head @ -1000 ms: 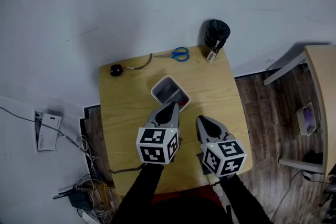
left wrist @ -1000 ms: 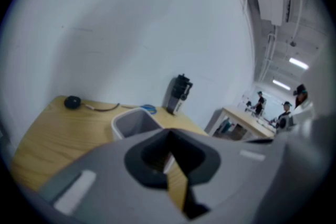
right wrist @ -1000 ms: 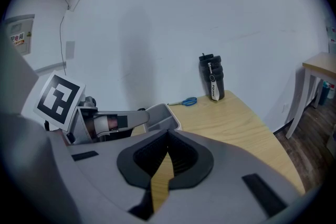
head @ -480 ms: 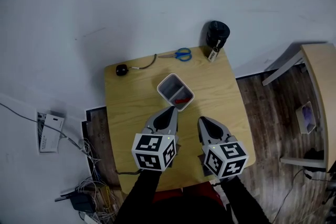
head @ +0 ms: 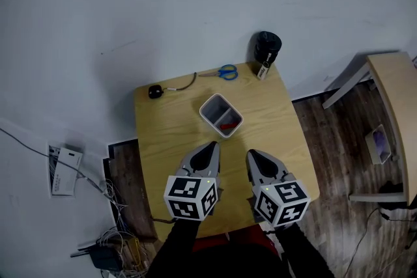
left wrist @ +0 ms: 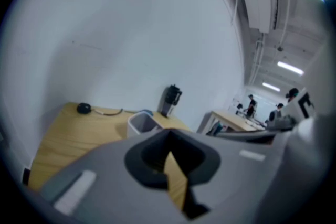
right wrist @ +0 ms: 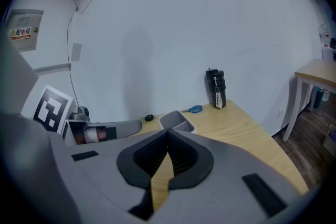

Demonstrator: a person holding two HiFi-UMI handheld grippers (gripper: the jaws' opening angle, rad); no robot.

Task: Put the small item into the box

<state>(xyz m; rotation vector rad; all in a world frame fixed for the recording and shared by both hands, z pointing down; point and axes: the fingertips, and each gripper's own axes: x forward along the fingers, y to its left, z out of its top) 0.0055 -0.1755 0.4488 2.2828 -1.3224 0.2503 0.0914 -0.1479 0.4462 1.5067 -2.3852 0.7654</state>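
A small grey box [head: 221, 115] with a divider stands in the middle of the wooden table [head: 169, 127]. A small red item [head: 227, 125] lies in its near compartment. My left gripper [head: 211, 148] hangs shut and empty over the table, a little short of the box. Beside it, my right gripper [head: 251, 155] is shut and empty too. The box [left wrist: 143, 122] shows ahead of the left gripper [left wrist: 169, 139] in the left gripper view. In the right gripper view the box [right wrist: 177, 121] sits beyond the right gripper [right wrist: 168, 134].
Blue-handled scissors [head: 223, 71], a black bottle [head: 267, 49] and a black round object on a cable [head: 155, 92] line the table's far edge. A second table [head: 391, 120] stands at the right. Tangled cables [head: 111, 231] lie on the floor at the left.
My left gripper has drawn back from the box's near edge, and the red item now shows inside the box. Both grippers sit lower in the head view.
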